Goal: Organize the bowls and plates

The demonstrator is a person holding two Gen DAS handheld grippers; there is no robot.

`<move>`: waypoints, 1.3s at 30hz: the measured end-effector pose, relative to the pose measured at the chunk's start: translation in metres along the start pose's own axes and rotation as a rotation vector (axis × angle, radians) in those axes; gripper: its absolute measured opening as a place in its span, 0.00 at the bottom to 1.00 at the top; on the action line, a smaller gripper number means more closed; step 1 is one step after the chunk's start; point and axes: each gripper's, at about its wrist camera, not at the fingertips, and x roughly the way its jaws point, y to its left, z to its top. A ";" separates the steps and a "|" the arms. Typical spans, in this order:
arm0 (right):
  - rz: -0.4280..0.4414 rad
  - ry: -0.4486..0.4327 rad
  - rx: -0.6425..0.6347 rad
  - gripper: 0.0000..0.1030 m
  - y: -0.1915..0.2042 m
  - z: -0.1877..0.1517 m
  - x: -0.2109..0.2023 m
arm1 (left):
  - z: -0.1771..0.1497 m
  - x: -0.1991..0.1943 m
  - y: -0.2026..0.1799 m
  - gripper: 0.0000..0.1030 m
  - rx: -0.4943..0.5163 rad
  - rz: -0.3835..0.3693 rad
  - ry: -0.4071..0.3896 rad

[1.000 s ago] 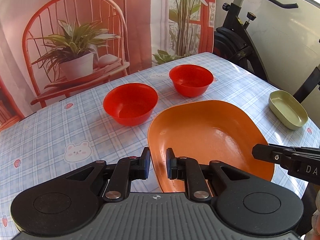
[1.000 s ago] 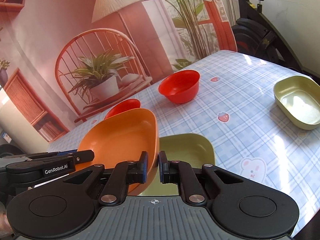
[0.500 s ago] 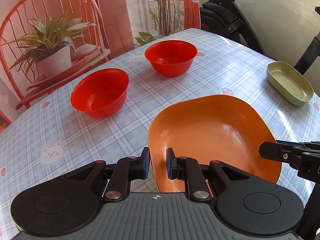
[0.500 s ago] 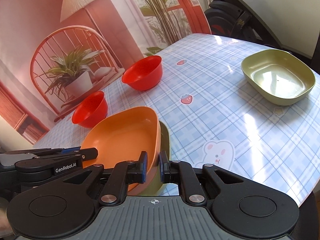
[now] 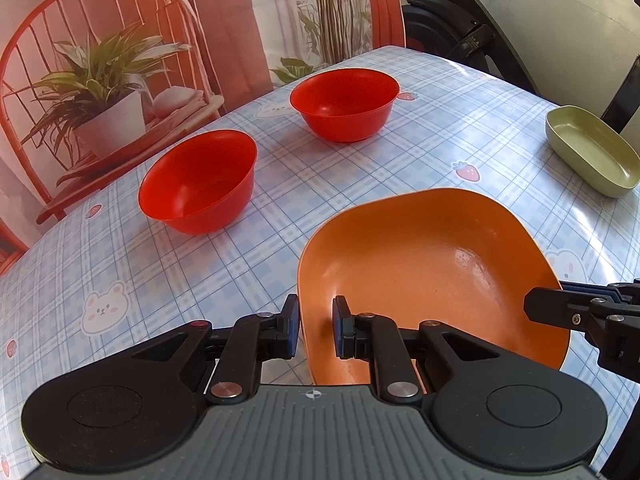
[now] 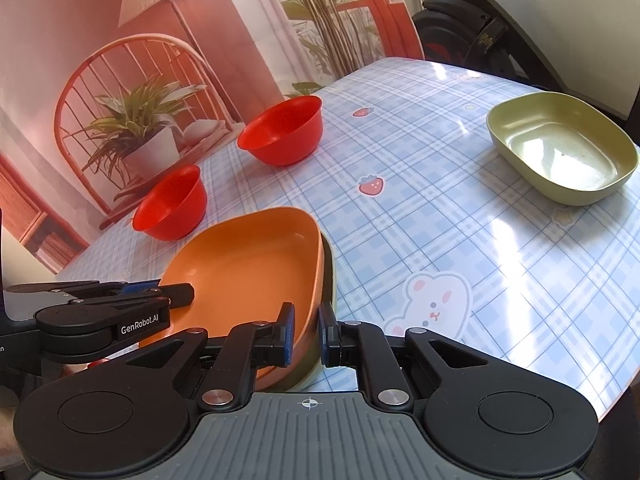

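An orange plate [image 5: 424,272] is nested on a green plate whose rim [image 6: 329,272] shows under it in the right wrist view. My left gripper [image 5: 316,326] is shut on the orange plate's near left rim. My right gripper [image 6: 306,334] is shut on the stacked rims of the orange plate [image 6: 248,272] and the green plate. Two red bowls stand further back, one nearer [image 5: 198,180] and one farther [image 5: 345,104]; they also show in the right wrist view [image 6: 170,204] [image 6: 282,136]. A second green dish [image 5: 592,150] [image 6: 562,146] sits at the right.
The table [image 5: 132,268] has a blue plaid cloth with bear and strawberry prints. Its right edge [image 6: 624,380] is close to my right gripper. An exercise bike [image 5: 460,24] stands behind the far corner. A printed backdrop [image 5: 100,60] hangs behind the table.
Both views have shifted a little. The orange plate has settled squarely onto the green plate, which now shows only as a thin rim. Both grippers keep their hold.
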 end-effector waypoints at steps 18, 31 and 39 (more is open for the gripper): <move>-0.024 -0.031 -0.026 0.19 -0.001 -0.002 -0.009 | 0.002 -0.011 0.003 0.17 -0.027 -0.008 -0.034; 0.011 -0.024 0.017 0.04 -0.013 -0.008 -0.006 | 0.007 -0.024 0.001 0.18 -0.109 -0.076 -0.076; 0.021 -0.027 0.005 0.13 -0.011 -0.003 -0.011 | 0.009 -0.030 -0.001 0.18 -0.138 -0.123 -0.084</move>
